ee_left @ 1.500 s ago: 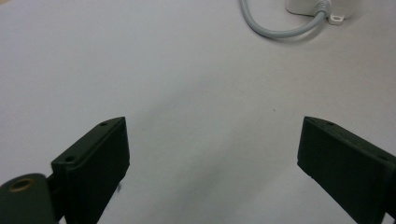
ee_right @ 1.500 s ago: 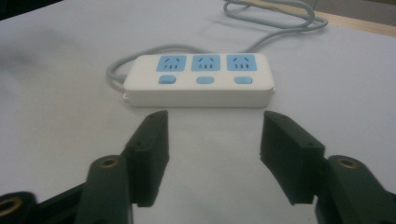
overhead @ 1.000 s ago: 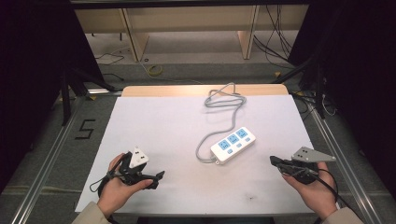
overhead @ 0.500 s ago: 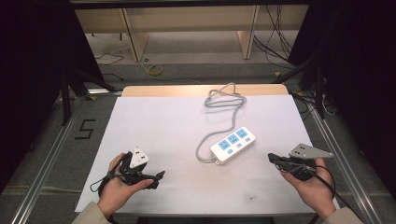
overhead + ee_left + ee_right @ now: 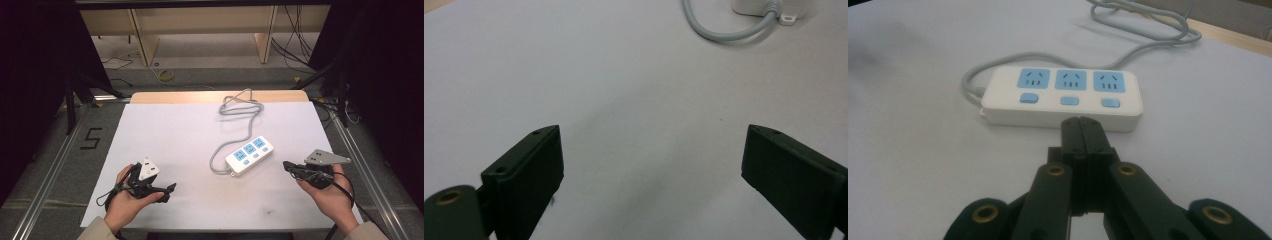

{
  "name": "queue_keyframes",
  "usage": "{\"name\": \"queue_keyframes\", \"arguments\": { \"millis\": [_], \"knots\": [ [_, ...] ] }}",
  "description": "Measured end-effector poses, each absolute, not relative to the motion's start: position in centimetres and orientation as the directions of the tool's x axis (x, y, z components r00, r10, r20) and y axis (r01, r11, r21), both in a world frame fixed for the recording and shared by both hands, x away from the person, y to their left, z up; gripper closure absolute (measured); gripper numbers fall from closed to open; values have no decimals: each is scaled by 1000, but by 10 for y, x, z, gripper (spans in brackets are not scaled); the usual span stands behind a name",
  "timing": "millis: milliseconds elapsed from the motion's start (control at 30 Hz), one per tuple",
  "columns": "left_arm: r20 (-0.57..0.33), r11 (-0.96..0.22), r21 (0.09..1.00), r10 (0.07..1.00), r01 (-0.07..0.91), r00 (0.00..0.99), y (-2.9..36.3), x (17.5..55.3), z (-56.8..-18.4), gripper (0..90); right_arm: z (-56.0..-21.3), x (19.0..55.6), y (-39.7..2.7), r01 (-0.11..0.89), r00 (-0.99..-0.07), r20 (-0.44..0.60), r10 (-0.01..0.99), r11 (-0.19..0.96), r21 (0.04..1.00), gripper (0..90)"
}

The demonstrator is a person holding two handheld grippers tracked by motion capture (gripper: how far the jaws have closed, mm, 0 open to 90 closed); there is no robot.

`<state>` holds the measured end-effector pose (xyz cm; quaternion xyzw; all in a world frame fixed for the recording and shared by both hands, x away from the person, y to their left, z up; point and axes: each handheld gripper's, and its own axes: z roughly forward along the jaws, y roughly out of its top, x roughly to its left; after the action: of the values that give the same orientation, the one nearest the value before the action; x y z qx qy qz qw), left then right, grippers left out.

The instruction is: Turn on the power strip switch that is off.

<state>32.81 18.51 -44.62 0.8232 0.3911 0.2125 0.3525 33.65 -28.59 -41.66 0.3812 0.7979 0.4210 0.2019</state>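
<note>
— Looking down from the high view, where does the power strip (image 5: pixel 249 155) lie?

— A little right of the middle of the white tabletop (image 5: pixel 165 135), set at a slant. It is white with three blue sockets in a row and a small blue button by each.

— And its cable (image 5: pixel 239 107)?

— Grey. It leaves the strip's near-left end, curves round and runs toward the far edge of the tabletop, where it lies in loose loops.

— What about the right hand-held gripper (image 5: pixel 289 165)?

— The person's right hand (image 5: pixel 330 197) holds it low near the right front of the tabletop, pointing leftward at the strip, near its right end but apart from it. In the right gripper view the two black jaws are pressed flat together with nothing between them (image 5: pixel 1081 131), and the strip (image 5: pixel 1063 97) lies broadside just past their tips.

— The left one?

— The left hand-held gripper (image 5: pixel 170 189) sits in the left hand (image 5: pixel 129 202) at the left front, well apart from the strip, its tip pointing right. In the left gripper view its jaws stand wide with bare white tabletop (image 5: pixel 634 100) between them (image 5: pixel 651 160). A bend of the cable (image 5: pixel 724 31) and a corner of the strip (image 5: pixel 764 6) show at the top of that view.

— Does either touch the strip?

— No, both are clear of it.
</note>
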Motion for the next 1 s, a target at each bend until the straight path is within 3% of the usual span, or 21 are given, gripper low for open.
{"name": "queue_keyframes", "arguments": {
  "millis": [1000],
  "knots": [
    [79,-448,745,795,494,602,184,329,-446,95,-412,349,-277,447,-634,8,773,358,819,900]
  ]
}}
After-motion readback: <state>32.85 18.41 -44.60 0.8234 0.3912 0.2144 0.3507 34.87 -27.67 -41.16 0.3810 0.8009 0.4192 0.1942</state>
